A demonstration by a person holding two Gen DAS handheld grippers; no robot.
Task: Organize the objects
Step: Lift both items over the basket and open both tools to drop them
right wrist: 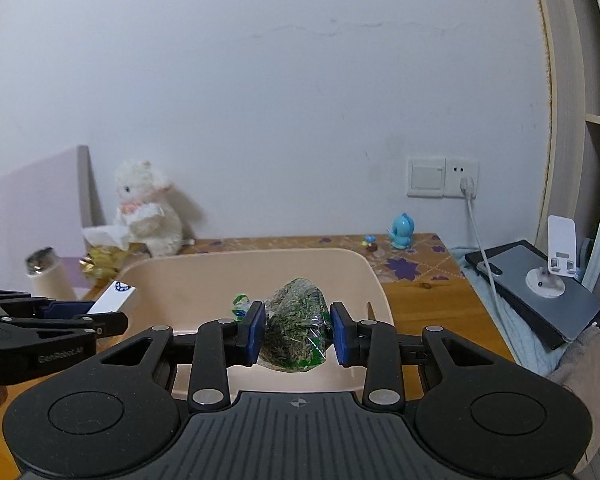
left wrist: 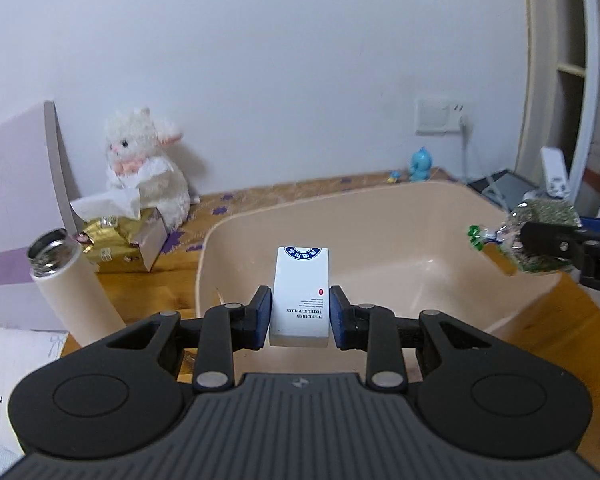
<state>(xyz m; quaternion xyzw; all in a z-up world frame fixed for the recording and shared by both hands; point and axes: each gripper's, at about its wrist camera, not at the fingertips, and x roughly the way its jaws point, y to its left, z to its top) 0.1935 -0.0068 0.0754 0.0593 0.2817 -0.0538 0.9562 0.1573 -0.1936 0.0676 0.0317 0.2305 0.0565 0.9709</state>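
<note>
One basin (left wrist: 380, 216), one white box (left wrist: 300, 292), one tea bag (right wrist: 296, 324), two grippers.

Left gripper (left wrist: 300, 312), right gripper (right wrist: 298, 330): jaws clamped on loads, level, side by side.

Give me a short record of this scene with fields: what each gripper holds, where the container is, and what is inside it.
left gripper: shut on white box, held over the basin
right gripper: shut on bag of dried leaves, also over the basin
container: beige plastic basin on wooden table
basin contents: nothing visible inside
</note>
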